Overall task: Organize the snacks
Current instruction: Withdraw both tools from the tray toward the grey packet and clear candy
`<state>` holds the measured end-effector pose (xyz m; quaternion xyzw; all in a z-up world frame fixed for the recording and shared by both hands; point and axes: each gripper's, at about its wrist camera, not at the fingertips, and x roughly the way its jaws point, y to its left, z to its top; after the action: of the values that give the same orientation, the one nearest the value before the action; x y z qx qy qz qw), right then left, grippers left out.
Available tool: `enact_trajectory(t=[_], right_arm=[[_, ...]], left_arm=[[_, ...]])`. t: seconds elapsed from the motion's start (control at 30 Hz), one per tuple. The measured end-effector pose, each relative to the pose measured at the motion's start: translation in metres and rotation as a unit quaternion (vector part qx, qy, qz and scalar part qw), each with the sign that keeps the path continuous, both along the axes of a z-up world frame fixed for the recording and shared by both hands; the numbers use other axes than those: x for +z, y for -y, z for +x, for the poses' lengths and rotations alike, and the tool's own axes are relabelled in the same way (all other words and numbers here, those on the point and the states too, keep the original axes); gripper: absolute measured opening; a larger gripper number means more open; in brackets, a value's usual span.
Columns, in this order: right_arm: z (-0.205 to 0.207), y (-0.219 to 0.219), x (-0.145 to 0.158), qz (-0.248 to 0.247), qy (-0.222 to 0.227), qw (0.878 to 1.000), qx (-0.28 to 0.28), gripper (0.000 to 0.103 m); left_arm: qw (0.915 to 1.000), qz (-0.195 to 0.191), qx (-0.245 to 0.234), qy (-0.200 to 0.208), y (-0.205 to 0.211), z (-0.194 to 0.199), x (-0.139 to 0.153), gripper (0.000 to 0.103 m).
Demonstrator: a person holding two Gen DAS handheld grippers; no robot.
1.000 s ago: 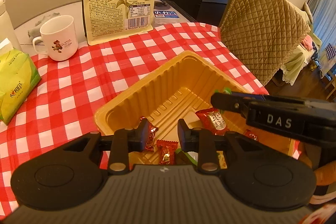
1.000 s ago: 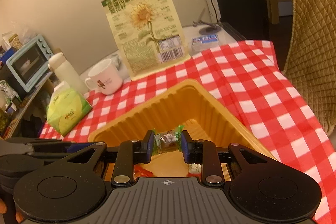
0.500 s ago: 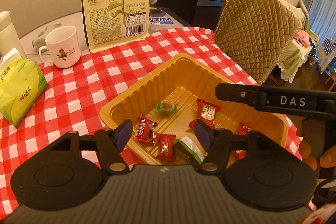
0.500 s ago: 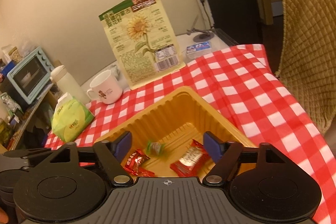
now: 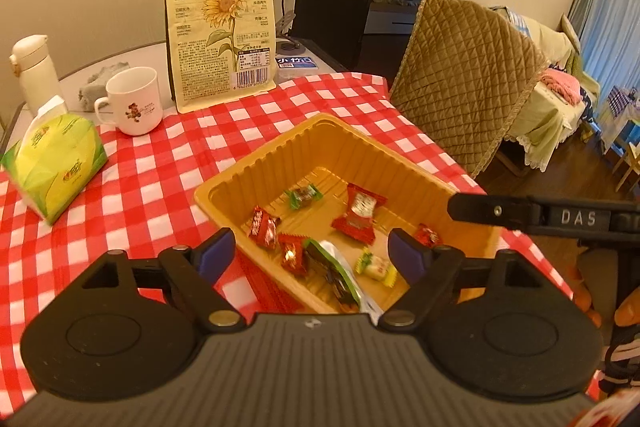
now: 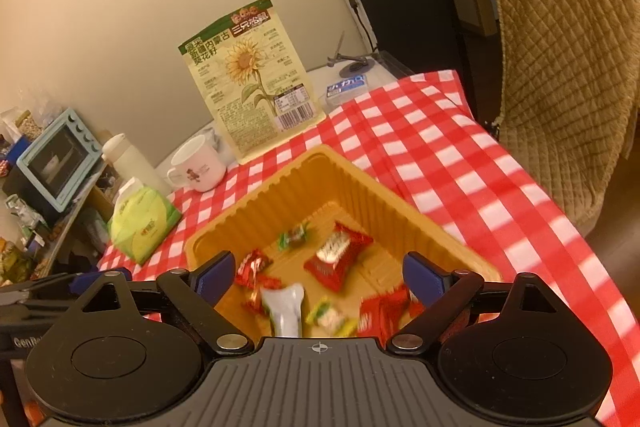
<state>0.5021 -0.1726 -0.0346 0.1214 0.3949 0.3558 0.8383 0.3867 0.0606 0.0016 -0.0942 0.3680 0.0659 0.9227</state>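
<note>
Both tongs are seen with jaws spread wide, having just been opening, and nothing is held between them. From the left wrist view, the left gripper (image 5: 310,251) is held over the near edge of the yellow tray (image 5: 256,163), which rests on the red checked tablecloth (image 5: 152,187). Wrapped snacks lie loose on the tray floor: a green candy (image 5: 303,195), a larger red packet (image 5: 359,213), and two small red candies (image 5: 276,237); a green-and-white sachet (image 5: 340,275) is partly cut off by the gripper body. One finger of the right gripper (image 5: 516,213) is seen reaching in from the right, its other finger out of frame. A white mug (image 5: 134,101), a tissue pack (image 5: 56,163) and a sunflower seed bag (image 5: 222,27) stand beyond. From the right wrist view, the right gripper (image 6: 318,273) is held over the same tray (image 6: 256,211); the nearest snacks are blurred and hard to identify, and the tray's near wall is hidden behind the gripper body.
</note>
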Motion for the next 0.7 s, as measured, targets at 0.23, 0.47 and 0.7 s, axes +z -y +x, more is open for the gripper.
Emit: enact_trajectory(t=[0.23, 0.47, 0.7], right_arm=[[-0.041, 0.025, 0.002, -0.004, -0.006, 1.0, 0.008, 0.091], [-0.085, 0.038, 0.004, -0.014, 0.0, 0.999, 0.037, 0.091], [-0.127, 0.045, -0.001, -0.026, 0.0, 0.997, 0.075, 0.091]], left_arm=[[0.9998, -0.008, 0.016, -0.001, 0.014, -0.05, 0.006, 0.082], [0.9987, -0.017, 0.048, -0.007, 0.02, -0.107, 0.006, 0.082], [0.9967, -0.023, 0.073, -0.03, 0.029, -0.163, -0.006, 0.082]])
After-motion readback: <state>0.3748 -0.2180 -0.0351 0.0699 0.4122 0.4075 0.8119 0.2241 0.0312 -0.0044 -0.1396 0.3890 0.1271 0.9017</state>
